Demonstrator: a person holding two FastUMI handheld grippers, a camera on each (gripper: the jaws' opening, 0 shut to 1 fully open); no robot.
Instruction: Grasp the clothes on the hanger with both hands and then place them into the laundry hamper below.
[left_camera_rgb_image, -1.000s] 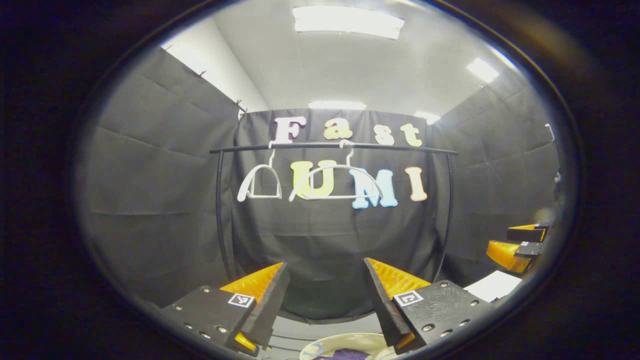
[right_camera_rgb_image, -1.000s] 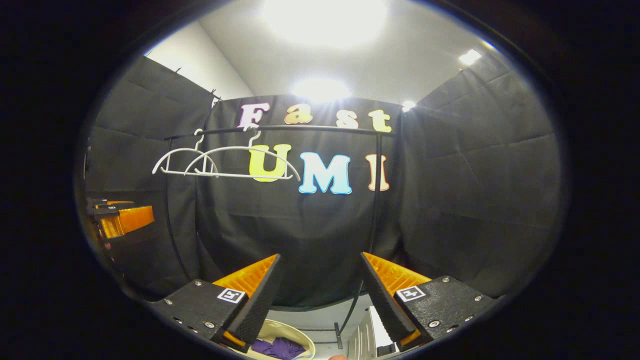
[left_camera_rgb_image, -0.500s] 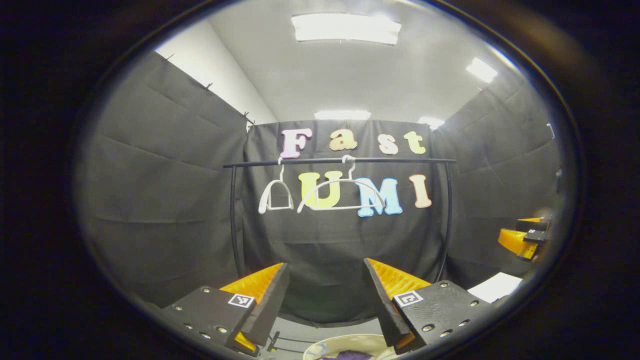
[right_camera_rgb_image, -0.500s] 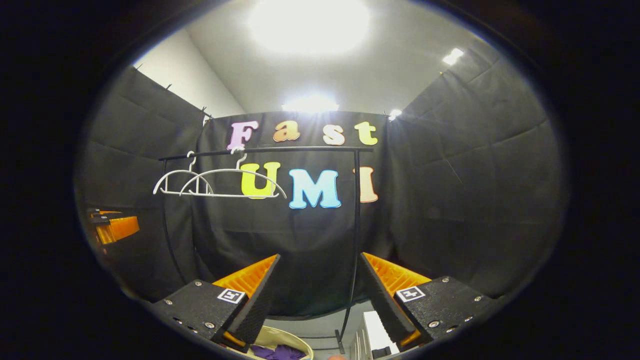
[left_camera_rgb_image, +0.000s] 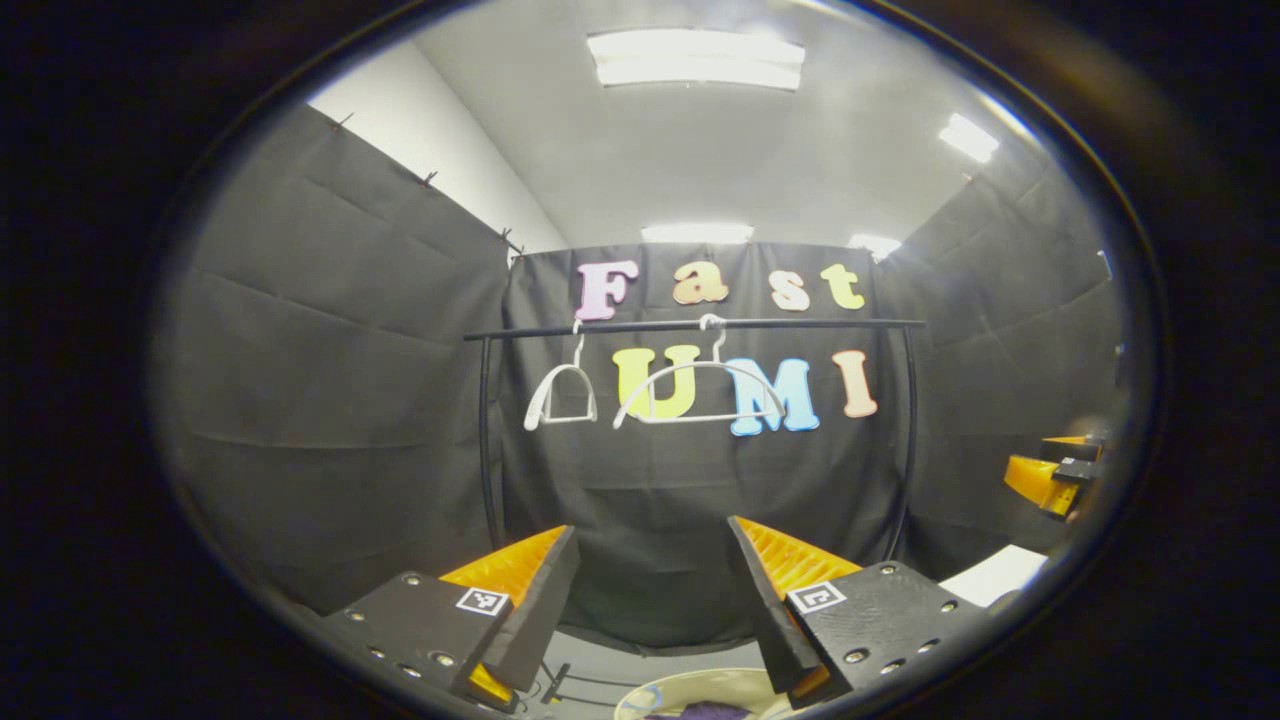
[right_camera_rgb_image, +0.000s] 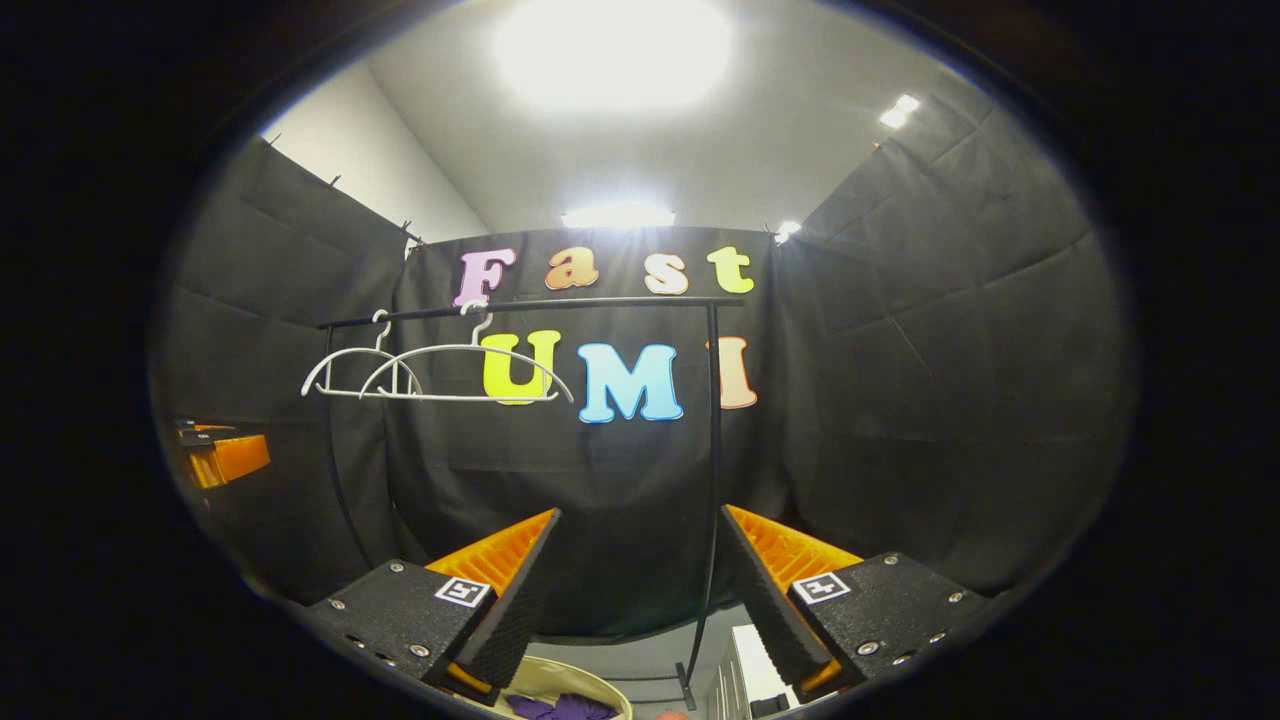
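Looks like the drop is basically done here. Both hangers (left_camera_rgb_image: 690, 390) on the black rail (left_camera_rgb_image: 700, 326) are bare, and the purple clothes (right_camera_rgb_image: 560, 708) are already sitting in the cream laundry hamper (right_camera_rgb_image: 600, 690) down at the near edge, under the rail.

The left gripper (left_camera_rgb_image: 650, 600) has its fingers spread wide with nothing between them. Same for the right gripper (right_camera_rgb_image: 635, 590), wide apart and empty. In the left gripper view you can also spot the right gripper off to the far right, and the right gripper view shows the left one at its left edge, so the two are well apart.

My take on finishing well: keep both sets of fingers spread and back straight away, so nothing snags the fabric and drags it back over the hamper rim. Stay below the hangers too, since bumping them would set them swinging. I can't tell if any cloth hangs over the rim.
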